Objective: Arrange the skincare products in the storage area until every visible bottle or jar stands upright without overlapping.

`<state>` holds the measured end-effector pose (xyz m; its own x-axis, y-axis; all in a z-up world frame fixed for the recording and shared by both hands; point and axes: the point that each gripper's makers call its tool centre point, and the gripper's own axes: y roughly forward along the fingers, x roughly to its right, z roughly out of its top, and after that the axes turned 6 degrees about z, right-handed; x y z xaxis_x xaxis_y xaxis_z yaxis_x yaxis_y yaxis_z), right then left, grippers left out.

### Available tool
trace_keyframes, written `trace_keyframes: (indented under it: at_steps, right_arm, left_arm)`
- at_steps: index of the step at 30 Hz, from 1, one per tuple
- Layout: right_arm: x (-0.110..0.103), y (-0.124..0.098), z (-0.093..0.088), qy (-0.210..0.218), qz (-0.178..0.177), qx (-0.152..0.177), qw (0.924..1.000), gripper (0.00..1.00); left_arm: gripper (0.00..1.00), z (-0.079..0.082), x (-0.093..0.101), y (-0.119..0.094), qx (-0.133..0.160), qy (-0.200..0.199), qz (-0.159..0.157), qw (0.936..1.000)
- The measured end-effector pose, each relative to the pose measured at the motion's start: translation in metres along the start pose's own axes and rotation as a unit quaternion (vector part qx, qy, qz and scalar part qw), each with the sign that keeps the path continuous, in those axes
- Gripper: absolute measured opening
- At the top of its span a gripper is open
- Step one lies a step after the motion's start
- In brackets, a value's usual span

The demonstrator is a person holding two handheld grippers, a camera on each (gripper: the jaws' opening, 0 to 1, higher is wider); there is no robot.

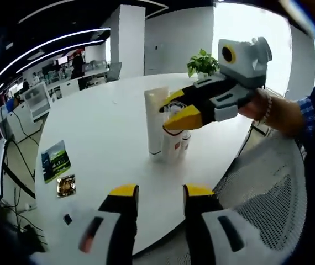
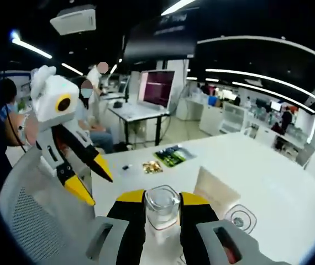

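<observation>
Near the round white table's [image 1: 102, 121] right edge a tall white tube [image 1: 156, 121] stands upright. Close beside it are a clear-capped bottle [image 1: 172, 141] and a smaller bottle [image 1: 185, 142]. My right gripper [image 1: 177, 108] comes in from the right and is shut on the clear cap. In the right gripper view that bottle [image 2: 162, 205] sits between my right gripper's [image 2: 162, 196] jaws, with the tube [image 2: 215, 190] and a round-topped bottle [image 2: 240, 218] to its right. My left gripper [image 1: 162, 191] is open and holds nothing, back from the group over the table's near edge. It also shows as the left gripper [image 2: 93, 179] beside the chair.
A green card [image 1: 55, 160] and a gold packet [image 1: 66, 186] lie on the table's left side. A potted plant [image 1: 203, 63] stands at the far edge. A grey mesh chair [image 1: 262, 187] is pushed against the table's right. Desks, a monitor [image 2: 156, 88] and people sit beyond.
</observation>
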<state>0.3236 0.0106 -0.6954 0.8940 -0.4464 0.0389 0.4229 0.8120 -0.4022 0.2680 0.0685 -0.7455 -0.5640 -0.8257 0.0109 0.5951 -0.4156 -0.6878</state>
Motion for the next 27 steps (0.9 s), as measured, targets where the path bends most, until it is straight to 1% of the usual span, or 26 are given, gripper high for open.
trace_keyframes:
  at_steps: [1, 2, 3, 4, 6, 7, 9, 11, 12, 14, 15, 16, 17, 18, 20, 22, 23, 24, 25, 26, 27]
  right_arm:
    - [0.000, -0.001, 0.002, 0.008, -0.002, 0.005, 1.0000, 0.18]
    - [0.001, -0.002, 0.003, 0.015, -0.005, 0.012, 0.9998, 0.18]
    - [0.000, -0.003, 0.003, 0.014, -0.008, 0.014, 0.9998, 0.18]
    - [0.000, -0.003, 0.003, 0.012, -0.012, 0.015, 0.9997, 0.18]
    - [0.000, -0.003, 0.001, -0.013, -0.024, 0.020, 0.9994, 0.18]
    - [0.000, -0.003, -0.003, -0.021, -0.028, 0.016, 0.9993, 0.18]
    - [0.001, -0.002, -0.008, -0.009, -0.031, 0.011, 0.9994, 0.18]
    - [0.000, 0.000, -0.011, 0.003, -0.027, 0.005, 0.9996, 0.18]
    - [-0.002, 0.000, -0.012, -0.001, -0.025, 0.003, 0.9997, 0.18]
    - [-0.003, 0.000, -0.013, 0.000, -0.023, 0.002, 0.9997, 0.18]
    - [-0.004, 0.000, -0.013, 0.004, -0.019, 0.003, 0.9998, 0.18]
    - [-0.005, 0.001, -0.013, 0.016, -0.013, 0.006, 0.9998, 0.18]
    - [-0.004, 0.001, -0.014, 0.011, -0.018, 0.007, 0.9998, 0.18]
    - [-0.003, 0.001, -0.014, 0.009, -0.018, 0.005, 0.9998, 0.18]
    - [-0.004, 0.001, -0.018, 0.013, -0.011, -0.004, 0.9999, 0.18]
    - [-0.005, 0.002, -0.019, 0.018, 0.001, -0.008, 0.9998, 0.18]
    - [-0.004, 0.002, -0.018, 0.021, 0.006, -0.006, 0.9997, 0.19]
    - [-0.004, 0.001, -0.017, 0.030, 0.012, -0.003, 0.9995, 0.19]
    - [-0.006, -0.001, -0.014, 0.048, 0.022, 0.006, 0.9986, 0.22]
    - [-0.004, -0.004, -0.011, 0.048, 0.024, 0.011, 0.9985, 0.25]
    - [-0.001, -0.008, -0.006, 0.047, 0.021, 0.023, 0.9984, 0.29]
  left_arm:
    - [0.35, 0.000, 0.003, 0.007, -0.030, 0.015, -0.008, 0.9994]
    - [0.37, 0.006, 0.006, 0.014, -0.028, 0.032, -0.014, 0.9990]
    - [0.39, 0.015, 0.012, 0.025, -0.013, 0.054, -0.021, 0.9982]
    - [0.40, 0.018, 0.016, 0.031, -0.011, 0.066, -0.027, 0.9974]
    - [0.39, 0.022, 0.026, 0.047, -0.023, 0.076, -0.035, 0.9962]
    - [0.39, 0.025, 0.031, 0.054, -0.022, 0.082, -0.039, 0.9956]
    - [0.37, 0.030, 0.034, 0.067, -0.018, 0.087, -0.037, 0.9953]
    - [0.33, 0.033, 0.035, 0.074, -0.015, 0.090, -0.035, 0.9952]
    - [0.32, 0.038, 0.036, 0.078, 0.000, 0.099, -0.032, 0.9946]
    - [0.30, 0.048, 0.041, 0.081, 0.038, 0.111, -0.040, 0.9923]
    - [0.27, 0.050, 0.043, 0.082, 0.049, 0.112, -0.043, 0.9916]
    - [0.25, 0.048, 0.044, 0.081, 0.052, 0.111, -0.049, 0.9913]
    - [0.23, 0.049, 0.045, 0.081, 0.060, 0.104, -0.052, 0.9913]
    - [0.23, 0.050, 0.046, 0.082, 0.074, 0.097, -0.056, 0.9910]
    - [0.23, 0.047, 0.049, 0.084, 0.078, 0.096, -0.068, 0.9900]
    - [0.23, 0.047, 0.050, 0.085, 0.078, 0.097, -0.067, 0.9899]
    - [0.23, 0.049, 0.048, 0.085, 0.086, 0.096, -0.062, 0.9898]
    - [0.23, 0.050, 0.048, 0.085, 0.091, 0.088, -0.063, 0.9899]
    - [0.23, 0.052, 0.050, 0.085, 0.096, 0.074, -0.070, 0.9902]
    - [0.23, 0.053, 0.051, 0.086, 0.097, 0.056, -0.076, 0.9908]
    - [0.23, 0.052, 0.050, 0.088, 0.096, 0.055, -0.075, 0.9910]
